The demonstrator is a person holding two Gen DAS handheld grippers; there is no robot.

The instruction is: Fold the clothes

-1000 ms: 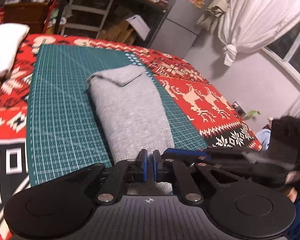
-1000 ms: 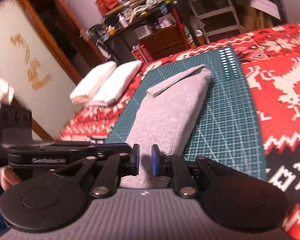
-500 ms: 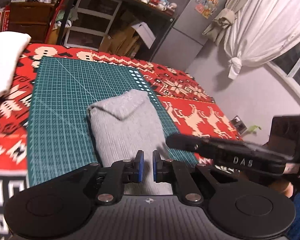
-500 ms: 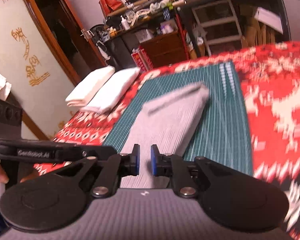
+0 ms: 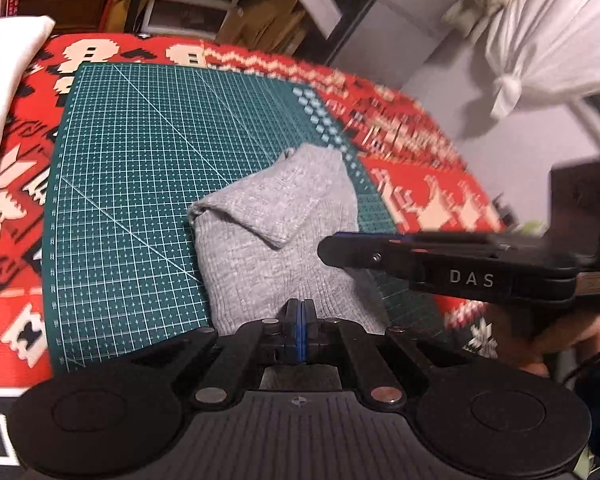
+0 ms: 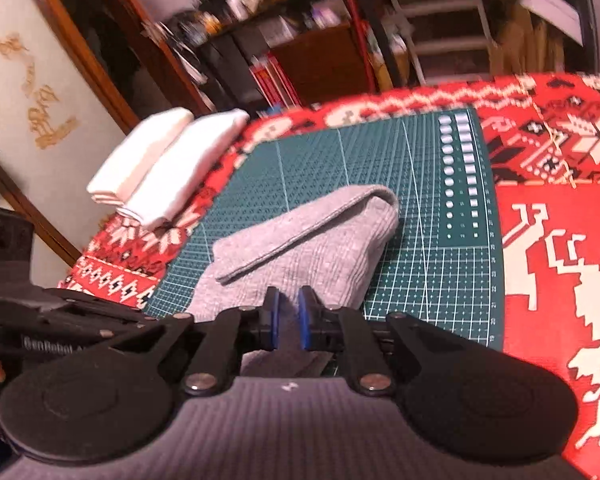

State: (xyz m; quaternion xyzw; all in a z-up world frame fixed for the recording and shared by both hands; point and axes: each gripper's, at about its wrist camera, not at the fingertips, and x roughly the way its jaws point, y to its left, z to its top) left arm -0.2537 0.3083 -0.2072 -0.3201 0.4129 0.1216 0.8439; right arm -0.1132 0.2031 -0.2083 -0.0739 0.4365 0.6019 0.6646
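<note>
both claws [image 5: 299, 330] [image 6: 288, 322] pinch grey garment's [image 5: 276, 248] near edge, mat [image 5: 132, 184] bare to left.

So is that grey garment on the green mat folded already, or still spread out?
Folded. The grey garment lies as a narrow, layered bundle on the green mat, with a flap doubled over its far end.

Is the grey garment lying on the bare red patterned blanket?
No, the grey garment lies on the green cutting mat, which covers the blanket.
</note>
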